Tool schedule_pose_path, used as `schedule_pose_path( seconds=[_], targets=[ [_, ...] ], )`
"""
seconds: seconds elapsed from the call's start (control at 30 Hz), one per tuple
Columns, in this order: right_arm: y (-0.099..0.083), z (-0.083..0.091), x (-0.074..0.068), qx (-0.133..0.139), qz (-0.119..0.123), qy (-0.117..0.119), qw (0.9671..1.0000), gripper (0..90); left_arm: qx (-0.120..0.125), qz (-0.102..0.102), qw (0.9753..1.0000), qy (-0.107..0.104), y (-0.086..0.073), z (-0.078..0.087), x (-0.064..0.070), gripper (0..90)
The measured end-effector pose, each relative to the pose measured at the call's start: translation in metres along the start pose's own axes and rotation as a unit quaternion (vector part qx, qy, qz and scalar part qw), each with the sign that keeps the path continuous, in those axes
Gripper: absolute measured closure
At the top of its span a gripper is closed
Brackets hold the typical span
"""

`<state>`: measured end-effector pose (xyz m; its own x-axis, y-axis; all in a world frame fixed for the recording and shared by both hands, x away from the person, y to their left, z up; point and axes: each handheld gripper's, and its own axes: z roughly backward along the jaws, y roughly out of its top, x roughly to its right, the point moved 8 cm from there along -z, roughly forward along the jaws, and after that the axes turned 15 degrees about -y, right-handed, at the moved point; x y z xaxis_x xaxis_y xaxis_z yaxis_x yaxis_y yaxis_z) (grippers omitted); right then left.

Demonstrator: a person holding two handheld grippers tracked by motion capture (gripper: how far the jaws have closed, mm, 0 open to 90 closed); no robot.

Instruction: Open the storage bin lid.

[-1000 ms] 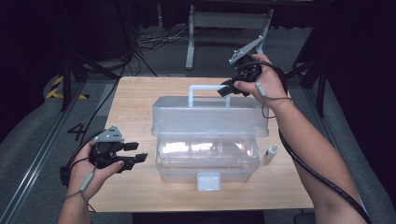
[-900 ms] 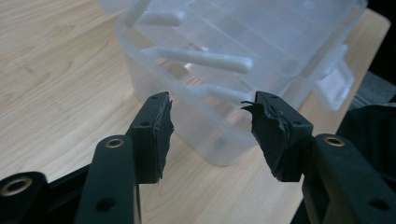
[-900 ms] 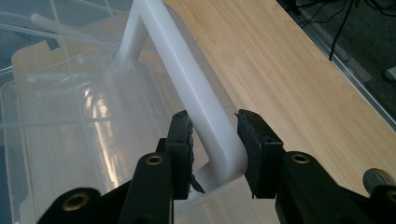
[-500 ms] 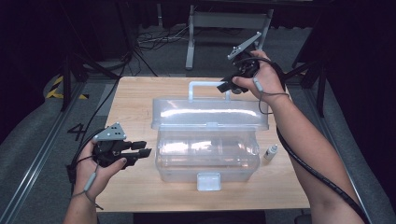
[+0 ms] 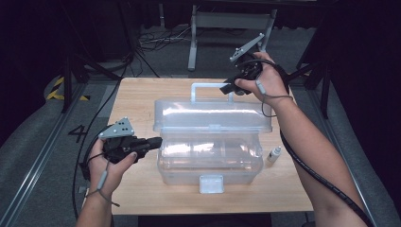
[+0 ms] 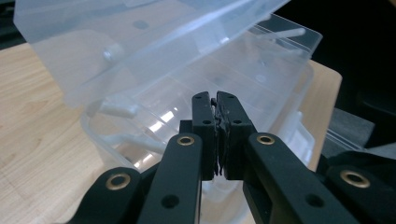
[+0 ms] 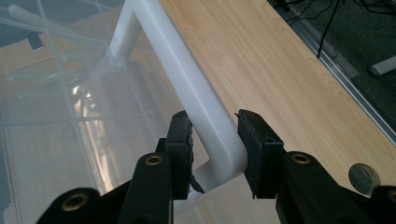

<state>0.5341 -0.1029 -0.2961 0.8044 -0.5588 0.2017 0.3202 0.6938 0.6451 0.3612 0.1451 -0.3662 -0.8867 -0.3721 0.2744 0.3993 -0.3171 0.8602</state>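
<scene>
Clear box, dropper bottle beside

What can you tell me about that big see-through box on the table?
The box is clear plastic, with a deep base, a hinged lid swung up and back, a white carry handle on the lid and a white latch tab at the front. It sits mid-table on light wood and looks empty, though glare hides some of the inside. The right tool straddles the handle's corner, jaws apart. The left tool, jaws shut, is at the box's left end.
</scene>
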Motion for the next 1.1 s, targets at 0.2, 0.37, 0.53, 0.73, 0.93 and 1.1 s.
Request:
schedule_pose_path(
  seconds=[0.2, 0.37, 0.53, 0.73, 0.93, 1.1],
  targets=[
    [-0.001, 0.001, -0.002, 0.002, 0.000, -0.001, 1.0000, 67.0, 0.016, 0.000, 0.9998, 0.014, 0.006, -0.011, -0.006, 87.0],
    [-0.002, 0.002, -0.003, 0.005, -0.002, 0.000, 1.0000, 66.9, 0.024, 0.002, 0.9995, 0.018, 0.009, -0.012, -0.008, 87.1],
    [-0.003, 0.004, -0.002, 0.007, -0.011, -0.001, 0.9999, 66.7, 0.027, 0.004, 0.9995, 0.013, 0.010, -0.015, -0.009, 87.1],
    [-0.005, 0.011, 0.001, 0.023, -0.018, -0.007, 0.9995, 60.0, 0.025, 0.003, 0.9996, 0.013, 0.010, -0.015, -0.010, 87.2],
    [-0.001, 0.034, 0.007, 0.072, -0.036, -0.028, 0.9964, 57.4, 0.018, 0.000, 0.9997, 0.017, 0.010, -0.015, -0.009, 87.2],
    [-0.001, 0.046, 0.004, 0.082, -0.032, -0.035, 0.9955, 56.8, 0.012, -0.003, 0.9998, 0.018, 0.012, -0.014, -0.011, 87.5]
  ],
)
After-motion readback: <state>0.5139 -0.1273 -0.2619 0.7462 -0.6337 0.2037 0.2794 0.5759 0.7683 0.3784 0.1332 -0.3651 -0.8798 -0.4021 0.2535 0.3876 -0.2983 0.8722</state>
